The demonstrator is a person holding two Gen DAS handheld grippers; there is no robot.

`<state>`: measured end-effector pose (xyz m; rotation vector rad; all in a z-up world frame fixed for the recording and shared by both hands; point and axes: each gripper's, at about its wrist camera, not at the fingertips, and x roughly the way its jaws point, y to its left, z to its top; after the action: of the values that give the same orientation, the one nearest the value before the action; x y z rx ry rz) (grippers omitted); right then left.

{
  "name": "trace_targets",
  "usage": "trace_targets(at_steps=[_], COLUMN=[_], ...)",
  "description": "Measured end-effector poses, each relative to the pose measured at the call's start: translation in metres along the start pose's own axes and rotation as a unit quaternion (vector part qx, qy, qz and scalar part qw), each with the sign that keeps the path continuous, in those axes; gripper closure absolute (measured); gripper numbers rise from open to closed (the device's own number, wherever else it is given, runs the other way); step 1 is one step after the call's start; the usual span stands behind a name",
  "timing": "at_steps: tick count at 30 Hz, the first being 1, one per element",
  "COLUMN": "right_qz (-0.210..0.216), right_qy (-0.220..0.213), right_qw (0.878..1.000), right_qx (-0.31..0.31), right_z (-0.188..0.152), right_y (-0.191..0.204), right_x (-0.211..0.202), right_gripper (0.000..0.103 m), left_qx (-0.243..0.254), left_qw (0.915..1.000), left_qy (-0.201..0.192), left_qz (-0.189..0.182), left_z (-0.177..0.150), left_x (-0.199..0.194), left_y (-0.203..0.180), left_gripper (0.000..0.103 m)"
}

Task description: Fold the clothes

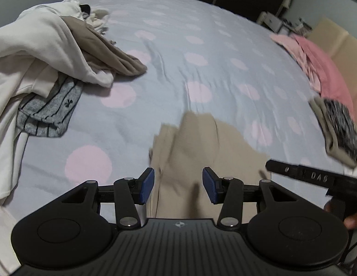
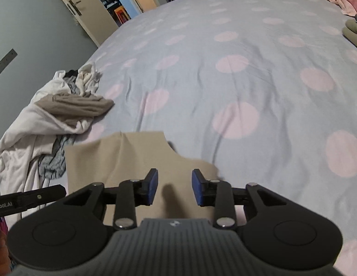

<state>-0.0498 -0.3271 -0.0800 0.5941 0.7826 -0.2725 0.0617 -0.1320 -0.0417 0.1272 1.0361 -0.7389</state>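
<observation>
Nearest, the left gripper [image 1: 178, 185] and right gripper [image 2: 174, 187] both hang with blue pads partly apart and clear of the cloth, over a flat beige fabric garment [image 2: 123, 161] at the near edge of the pale blue, pink-dotted bedspread [image 2: 259, 73]. Farther along the left edge lies a heap of white, brown and grey striped clothes [image 1: 47, 53]; along the far right edge, pink garments [image 1: 316, 59].

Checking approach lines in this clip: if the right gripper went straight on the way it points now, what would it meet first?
Most likely the beige garment lying on the spotted bedsheet: it fills the space between and ahead of the right gripper, whose jaws stand open and apart from it. Depth is unclear.
</observation>
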Motion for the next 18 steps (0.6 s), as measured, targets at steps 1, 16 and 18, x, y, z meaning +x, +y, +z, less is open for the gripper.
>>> trace_targets(at_steps=[1,16,18], right_qz=[-0.001,-0.025,-0.028], right_qy=[0.001,0.036,0.046], right_qw=[1.0,0.979,0.973], right_qx=[-0.008,-0.2,-0.226], right_z=[-0.005,-0.141,-0.161], right_y=[-0.001,0.036,0.04], right_x=[-0.006,-0.083,-0.083], right_gripper=[0.065,0.057,0.056], left_qx=[0.002,-0.01,-0.02], left_qw=[1.0,0.9979,0.9974], left_qy=[0.005,0.052,0.056], left_qz=[-0.004,-0.038,-0.041], left_z=[-0.005,-0.08,-0.086], left_x=[-0.003,-0.038,-0.039], left_y=[0.0,0.017,0.02], left_gripper=[0.059,0.055,0.055])
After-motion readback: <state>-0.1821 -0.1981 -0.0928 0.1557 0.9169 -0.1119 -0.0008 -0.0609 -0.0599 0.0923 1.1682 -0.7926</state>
